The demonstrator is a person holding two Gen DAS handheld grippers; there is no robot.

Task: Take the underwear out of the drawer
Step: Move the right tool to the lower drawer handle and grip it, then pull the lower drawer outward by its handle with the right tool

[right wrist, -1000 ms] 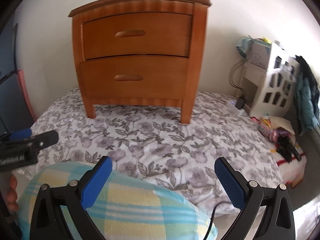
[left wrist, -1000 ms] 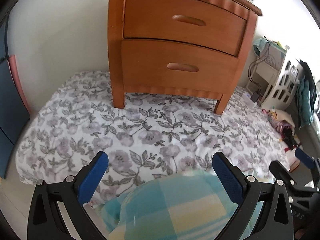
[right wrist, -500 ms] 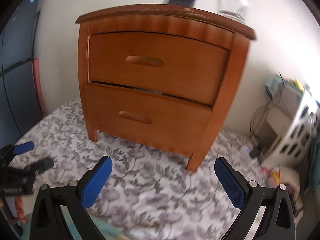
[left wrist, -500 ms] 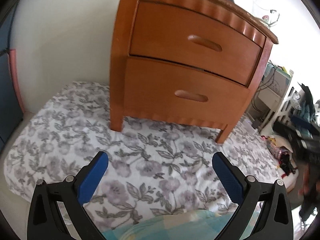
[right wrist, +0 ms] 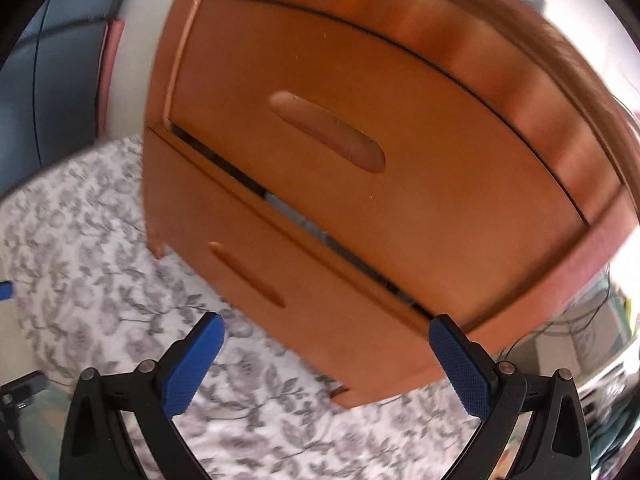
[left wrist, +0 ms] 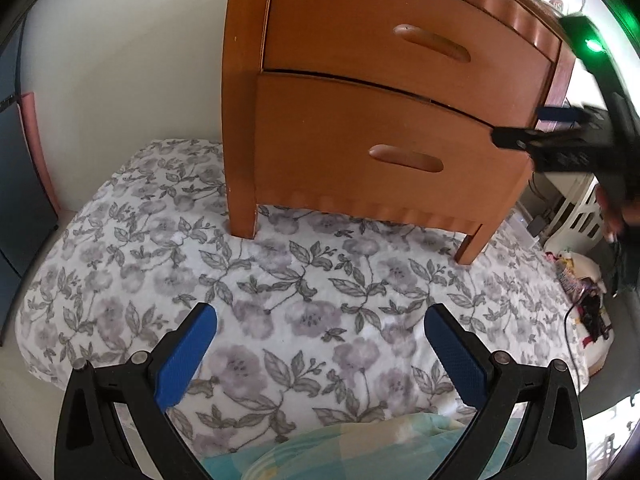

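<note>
— Before the wooden nightstand [left wrist: 360, 140], both grippers hang with jaws spread, empty. Where's the underwear?

— Hidden, presumably inside a shut drawer [right wrist: 360, 152]. Soft and light, I'd judge; pinch a fold.

— And the views?

— Right wrist shows the gap between drawers; left wrist shows the right gripper [left wrist: 560, 140] near the nightstand's corner.

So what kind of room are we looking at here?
Most likely a bedroom: a wooden nightstand with two drawers stands on a floral bedspread, and a pale checked pillow lies at the near edge.
</note>
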